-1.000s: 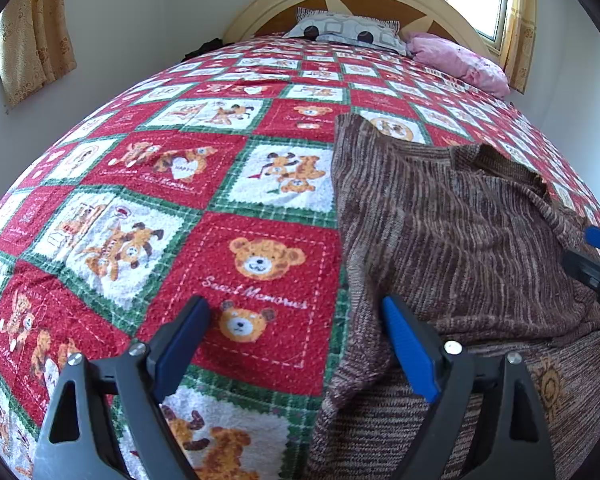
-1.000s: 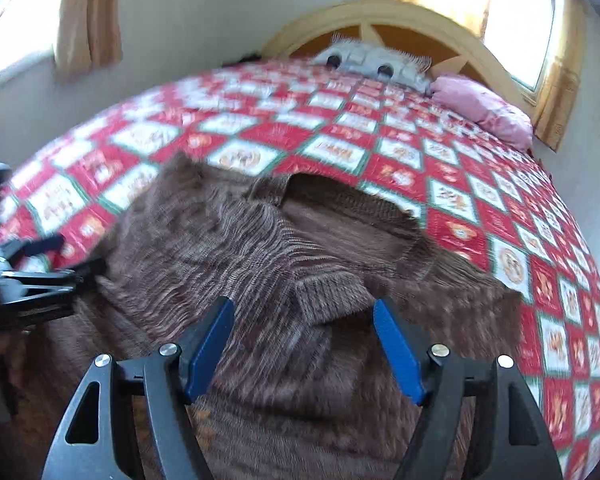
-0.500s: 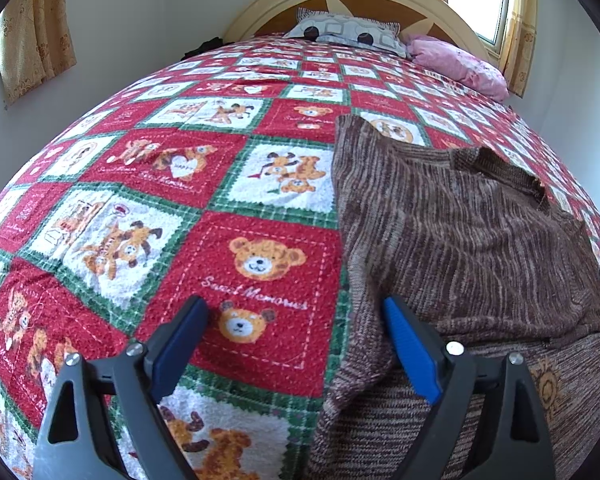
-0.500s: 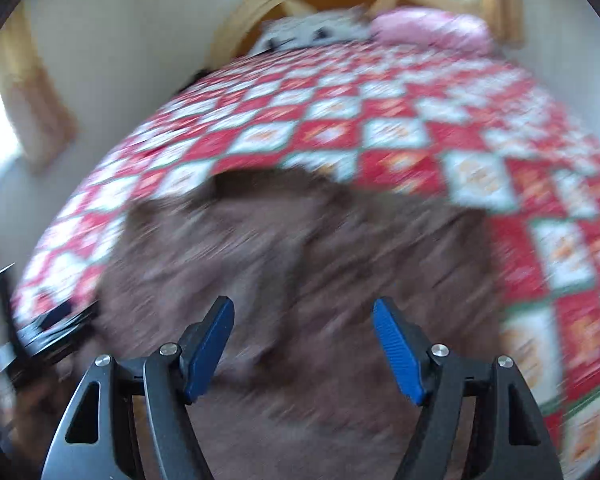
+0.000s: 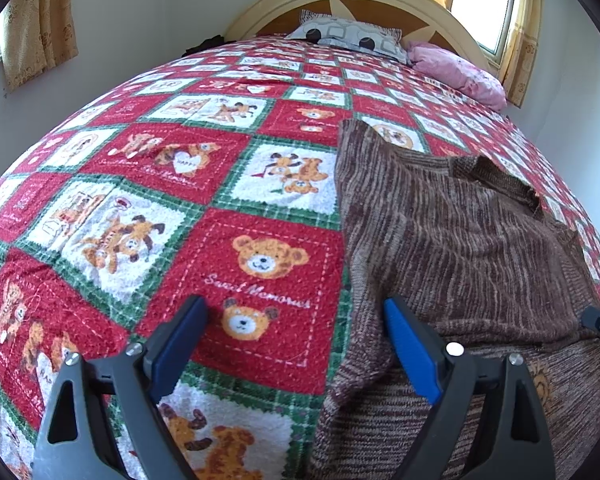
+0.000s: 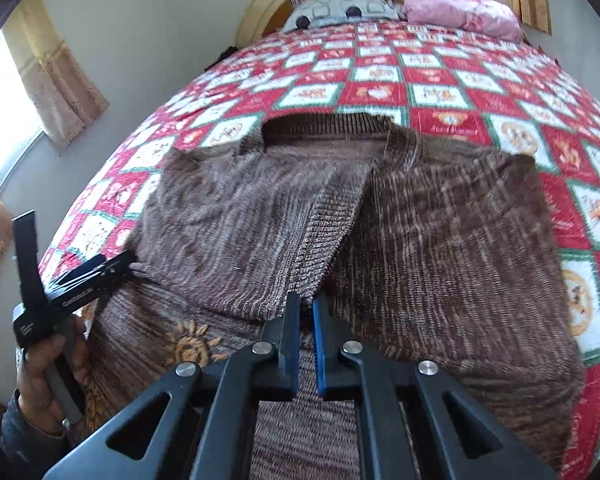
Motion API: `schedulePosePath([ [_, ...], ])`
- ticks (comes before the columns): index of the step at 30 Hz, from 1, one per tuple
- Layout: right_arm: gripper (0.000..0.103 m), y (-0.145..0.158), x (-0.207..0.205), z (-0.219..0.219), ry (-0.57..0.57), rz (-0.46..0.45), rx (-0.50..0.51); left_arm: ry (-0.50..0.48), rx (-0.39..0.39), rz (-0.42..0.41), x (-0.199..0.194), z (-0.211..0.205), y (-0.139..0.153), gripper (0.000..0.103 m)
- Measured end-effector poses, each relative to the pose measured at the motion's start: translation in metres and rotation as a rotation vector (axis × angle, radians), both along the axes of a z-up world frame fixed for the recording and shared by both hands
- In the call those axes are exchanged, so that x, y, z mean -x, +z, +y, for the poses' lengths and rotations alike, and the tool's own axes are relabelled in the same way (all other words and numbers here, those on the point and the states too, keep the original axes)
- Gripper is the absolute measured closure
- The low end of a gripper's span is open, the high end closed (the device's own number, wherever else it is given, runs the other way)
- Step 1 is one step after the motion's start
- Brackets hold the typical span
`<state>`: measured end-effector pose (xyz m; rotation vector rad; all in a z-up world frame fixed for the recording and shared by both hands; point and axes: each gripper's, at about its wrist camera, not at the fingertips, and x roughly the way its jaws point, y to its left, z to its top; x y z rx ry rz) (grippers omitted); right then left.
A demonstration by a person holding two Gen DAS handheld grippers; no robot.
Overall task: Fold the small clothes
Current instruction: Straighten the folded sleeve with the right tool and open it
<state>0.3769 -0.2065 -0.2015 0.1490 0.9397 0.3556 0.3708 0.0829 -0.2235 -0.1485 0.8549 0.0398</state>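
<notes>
**Right-wrist view: claw nipped on the sweater's ribbed cuff**

Right-wrist view shows the right gripper (image 6: 305,308) with its blue pads brought together; its jaws have just been closing, and they pinch the end of a ribbed cuff (image 6: 332,224) where a sleeve lies folded diagonally across the garment. The brown knit sweater (image 6: 440,240) is spread on the bed, its neckline toward the headboard, lying on a red, green and white teddy-bear quilt (image 6: 440,96). An orange flower motif (image 6: 188,346) shows on the lower part of the knit, near the camera.

At the sweater's left edge the left gripper (image 6: 116,264) reaches in, held by a hand (image 6: 48,376). From its own camera the left gripper (image 5: 296,332) stands wide apart, one finger over the quilt (image 5: 180,208), the other over the sweater (image 5: 460,240) edge, clamping nothing.

Two pillows sit by the headboard (image 6: 260,12): a grey patterned pillow (image 6: 340,6) and a pink pillow (image 6: 464,12).
</notes>
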Motion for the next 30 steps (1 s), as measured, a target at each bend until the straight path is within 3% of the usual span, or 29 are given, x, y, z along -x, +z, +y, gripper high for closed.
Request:
schedulePosePath([
  [2,0.098,0.005,0.006,-0.002,0.003,-0.012,-0.011,0.020,-0.005,-0.002,0.001,0.001,0.000,0.010],
  [7,0.098,-0.017,0.005,-0.001,0.007,0.020,0.023,0.050,0.005,-0.002,0.004,0.007,-0.001,0.009],
  [12,0.098,-0.010,0.015,-0.002,0.023,-0.024,-0.036,0.067,0.021,-0.006,0.006,0.011,-0.001,0.009],
  [16,0.097,-0.024,0.011,0.003,0.032,0.000,0.016,0.075,0.030,-0.009,0.007,0.014,-0.001,0.009],
  [18,0.088,-0.023,0.013,-0.001,0.031,-0.014,-0.002,0.086,0.040,-0.013,0.007,0.016,-0.001,0.009],
  [19,0.072,-0.022,0.014,-0.002,0.024,-0.008,0.003,0.091,0.047,-0.015,0.008,0.018,-0.001,0.009],
  [20,0.050,-0.021,0.017,-0.004,0.019,-0.005,0.008,0.094,0.050,-0.014,0.009,0.019,-0.001,0.009],
  [21,0.041,-0.020,0.020,-0.005,0.018,-0.006,0.009,0.095,0.048,-0.011,0.008,0.018,-0.002,0.009],
  [26,0.039,-0.009,0.049,-0.014,0.023,-0.051,0.055,0.100,0.056,-0.011,0.009,0.020,-0.001,0.009],
  [30,0.039,-0.007,0.070,-0.031,0.001,-0.030,0.059,0.083,0.057,-0.002,0.009,0.019,0.000,0.007],
])
